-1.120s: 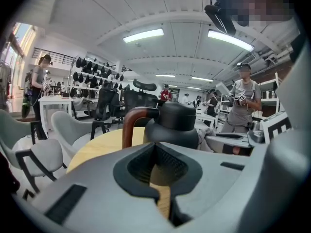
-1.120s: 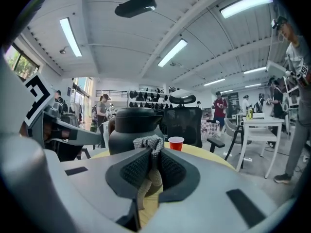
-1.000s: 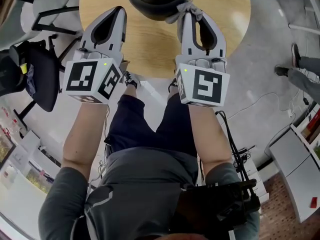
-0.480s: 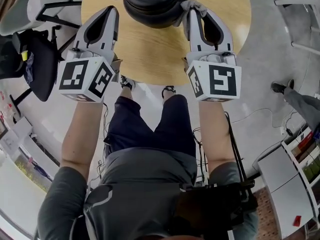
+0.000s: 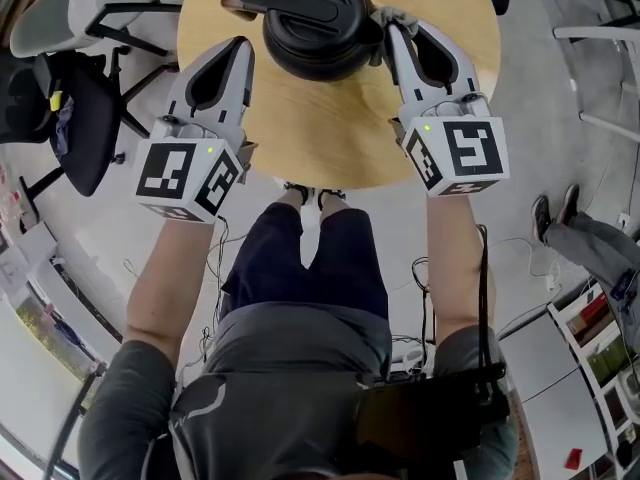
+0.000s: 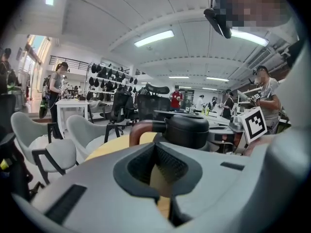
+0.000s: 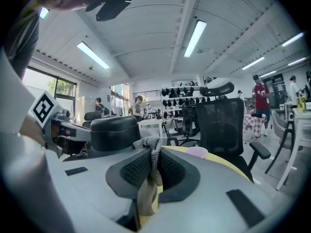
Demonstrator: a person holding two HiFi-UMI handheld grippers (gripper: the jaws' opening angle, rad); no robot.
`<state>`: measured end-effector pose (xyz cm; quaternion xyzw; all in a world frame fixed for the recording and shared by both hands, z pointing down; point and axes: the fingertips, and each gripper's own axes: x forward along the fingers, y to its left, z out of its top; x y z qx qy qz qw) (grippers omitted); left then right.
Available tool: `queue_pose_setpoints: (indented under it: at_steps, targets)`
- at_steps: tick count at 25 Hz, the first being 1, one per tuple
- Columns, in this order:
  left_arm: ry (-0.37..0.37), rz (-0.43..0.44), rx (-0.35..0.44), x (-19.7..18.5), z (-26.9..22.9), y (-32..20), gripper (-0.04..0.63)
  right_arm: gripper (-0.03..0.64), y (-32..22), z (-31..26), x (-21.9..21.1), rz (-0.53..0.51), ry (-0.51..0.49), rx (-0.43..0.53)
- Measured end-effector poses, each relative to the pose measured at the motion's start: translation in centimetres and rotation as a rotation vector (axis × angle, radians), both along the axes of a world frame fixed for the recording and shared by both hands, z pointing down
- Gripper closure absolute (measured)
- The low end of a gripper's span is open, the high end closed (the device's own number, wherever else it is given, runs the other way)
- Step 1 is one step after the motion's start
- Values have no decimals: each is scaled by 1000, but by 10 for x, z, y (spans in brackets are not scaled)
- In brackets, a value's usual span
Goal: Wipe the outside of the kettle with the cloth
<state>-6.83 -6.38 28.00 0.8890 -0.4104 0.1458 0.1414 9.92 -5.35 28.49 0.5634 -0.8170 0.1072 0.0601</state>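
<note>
Little of the wipe can be judged done: the right gripper (image 5: pixel 395 30) is clamped on the cloth (image 5: pixel 392 15), which is at or just beside the kettle (image 5: pixel 318 23) at its 3 o'clock side. The black body shows no clean/dirty diff, so most of the outside prob. remains. The left gripper (image 5: pixel 240 46), jaws together w/ nothing between, sits near the kettle's 8 o'clock. The kettle stands toward 12 o'clock on a round wooden surface (image 5: pixel 330 128). Open office room w/ chairs (image 5: pixel 90 8) and ppl in the bkgd.

The kettle (image 5: pixel 318 23) is black, its handle (image 5: pixel 232 1) brown at the end; the cloth (image 7: pixel 148 178) is mottled grey. The table (image 5: pixel 320 138) is pale yellow wood. The left gripper (image 5: pixel 243 42) and right gripper (image 5: pixel 394 28) are light grey with black dotted pads (image 7: pixel 133 171) — their cubes (image 5: pixel 188 176) white with black square markers.
</note>
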Motion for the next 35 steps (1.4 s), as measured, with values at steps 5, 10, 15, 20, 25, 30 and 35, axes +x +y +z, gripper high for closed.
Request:
queue_pose_setpoints:
  at_steps: [5,10,15,20,25,30,35]
  targets:
    - [-16,26,26,-7,0,-25,588,563,-13,-2,0,-154,-17,3]
    - [-8,84,24,-2,3,-32,588,563,-24,2,-1,-288,-98,-39]
    - [8,68,33,-3,2,-36,588,563,-38,-2,-5,-489,-137,-89]
    - [-5,-23,22,-6,10,-39,588,563,-57,-4,-15,-679,-111,-105]
    - [-4,-106,11,-7,11,-40,588,563,-70,-5,-27,-844,-122,-159]
    - [-34,-131,30,-7,12,-41,588,563,-79,-1,-38,-959,-127,-176]
    - [-64,-127,24,-7,17,-43,588,563,-90,5,-55,-1049,-126,-190]
